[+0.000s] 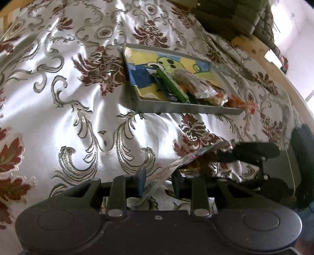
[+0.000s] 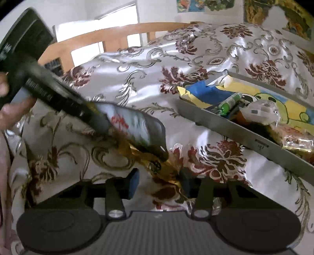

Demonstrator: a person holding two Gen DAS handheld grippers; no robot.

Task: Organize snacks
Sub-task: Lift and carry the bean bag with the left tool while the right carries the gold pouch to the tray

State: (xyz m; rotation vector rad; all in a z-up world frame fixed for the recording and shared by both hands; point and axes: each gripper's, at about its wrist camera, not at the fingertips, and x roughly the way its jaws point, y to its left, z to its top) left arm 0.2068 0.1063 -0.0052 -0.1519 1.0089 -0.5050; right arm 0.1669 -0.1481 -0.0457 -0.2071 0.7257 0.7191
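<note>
A crinkly clear-and-gold snack packet [image 1: 188,162] lies on the patterned bedcover, just in front of both grippers. My left gripper [image 1: 159,182] is shut on its near end, the film filling the gap between the blue pads. In the right wrist view the left gripper [image 2: 155,141] reaches in from the upper left and lies over the packet [image 2: 157,164]. My right gripper [image 2: 159,182] stands open around the packet's gold end, which touches only the right-hand pad. Beyond sits a grey tray [image 1: 176,107] with a cartoon lining, holding a green pack [image 1: 172,86] and a clear bag [image 1: 196,84].
The shiny floral bedcover [image 1: 78,98] is creased and soft under everything. A wooden bed rail [image 2: 98,39] runs along the far edge, and a dark quilted item [image 1: 235,17] lies at the top right. A person's hand [image 2: 5,109] holds the left gripper's handle.
</note>
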